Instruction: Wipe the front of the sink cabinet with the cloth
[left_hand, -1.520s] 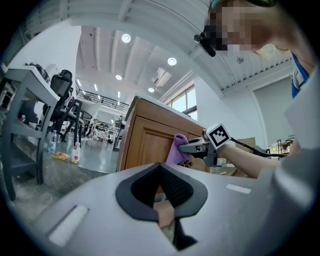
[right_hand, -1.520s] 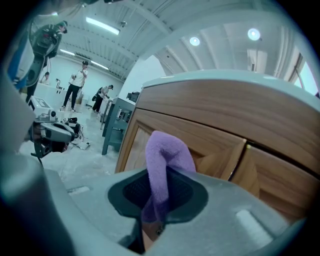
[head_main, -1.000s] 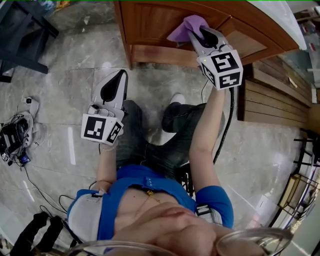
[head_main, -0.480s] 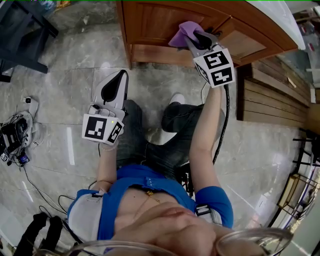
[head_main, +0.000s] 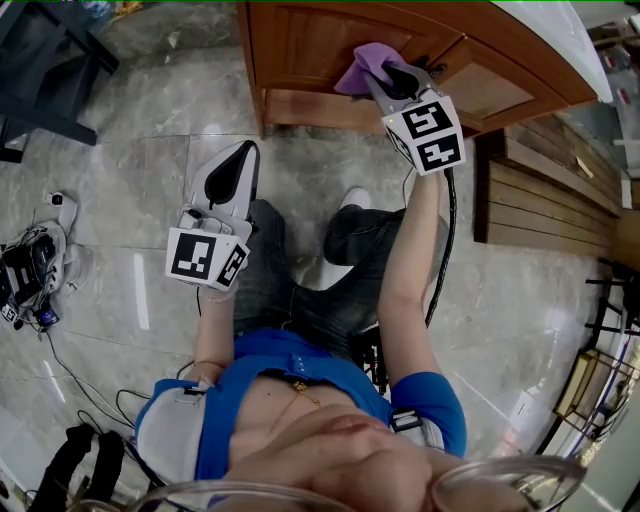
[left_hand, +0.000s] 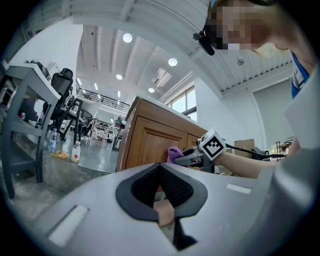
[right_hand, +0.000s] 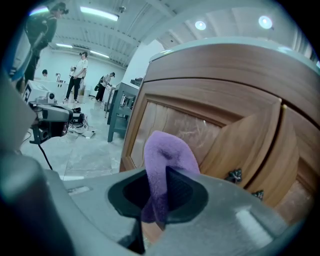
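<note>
Scene: a person in a blue shirt (head_main: 265, 385) and dark jeans sits low on a grey polished tile floor (head_main: 150, 120), facing a brown wooden sink cabinet (head_main: 300, 45).

Right tool: the right tool (head_main: 385, 75) is raised to the cabinet front on an outstretched arm. Its jaws are clamped on a purple fleecy cloth (right_hand: 167, 155), which stands up in a folded hump out of the dark pads.

Cloth: in the head view the purple fleecy cloth (head_main: 360, 62) lies over the recessed panel of the left-hand cabinet door, just below the top rail. The right gripper view shows its tip right in front of that panel (right_hand: 200, 125); actual contact cannot be confirmed.

Left tool: the left tool (head_main: 240, 155) is held low over the person's left thigh, well apart from the cabinet. Its own view shows the jaws (left_hand: 161, 187) closed together with nothing between them.

Cabinet detail: two small dark metal handles (right_hand: 234, 176) sit where the doors meet, right of the cloth. A white top edge (head_main: 560, 35) caps the cabinet.

Cable: a black cable (head_main: 455, 240) hangs from the right tool alongside the forearm.

Surroundings: a slatted wooden platform (head_main: 545, 205) lies right of the cabinet, and a tangle of electronic gear and wires (head_main: 25, 270) lies on the floor at far left.
</note>
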